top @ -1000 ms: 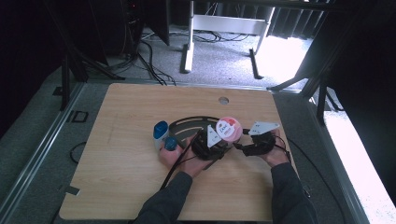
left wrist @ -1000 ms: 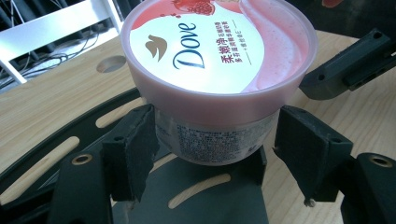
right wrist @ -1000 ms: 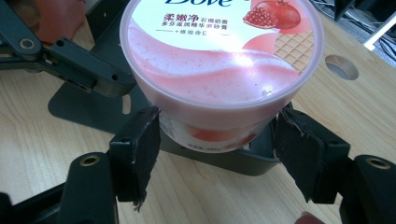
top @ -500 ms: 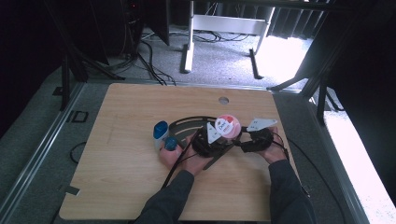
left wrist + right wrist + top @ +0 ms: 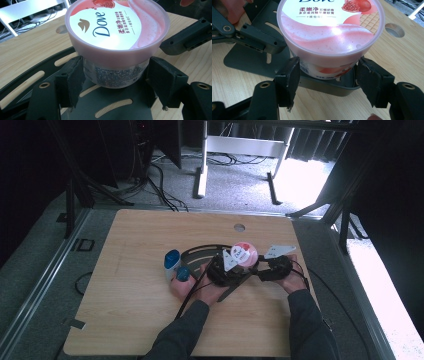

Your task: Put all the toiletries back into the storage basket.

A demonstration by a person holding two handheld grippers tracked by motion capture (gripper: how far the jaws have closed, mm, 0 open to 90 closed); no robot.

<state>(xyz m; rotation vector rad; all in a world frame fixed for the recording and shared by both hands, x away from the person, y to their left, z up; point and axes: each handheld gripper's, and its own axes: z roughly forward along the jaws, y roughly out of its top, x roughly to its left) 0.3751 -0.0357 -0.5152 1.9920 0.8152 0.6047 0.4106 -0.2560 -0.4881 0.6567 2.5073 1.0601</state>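
Note:
A pink Dove tub with its lid on stands on a black slotted plate in the middle of the table. My left gripper comes at it from the left, shut on the tub, with both pads against its lower wall. My right gripper faces it from the other side. Its jaws have just been closing around the tub. The left pad is at the label, and a thin gap shows at the right pad. In the high view both grippers flank the tub.
A blue-capped bottle lies just left of my left hand, with a small blue cap beside it. A round hole sits in the tabletop beyond the tub. Cables trail from both grippers toward the near edge.

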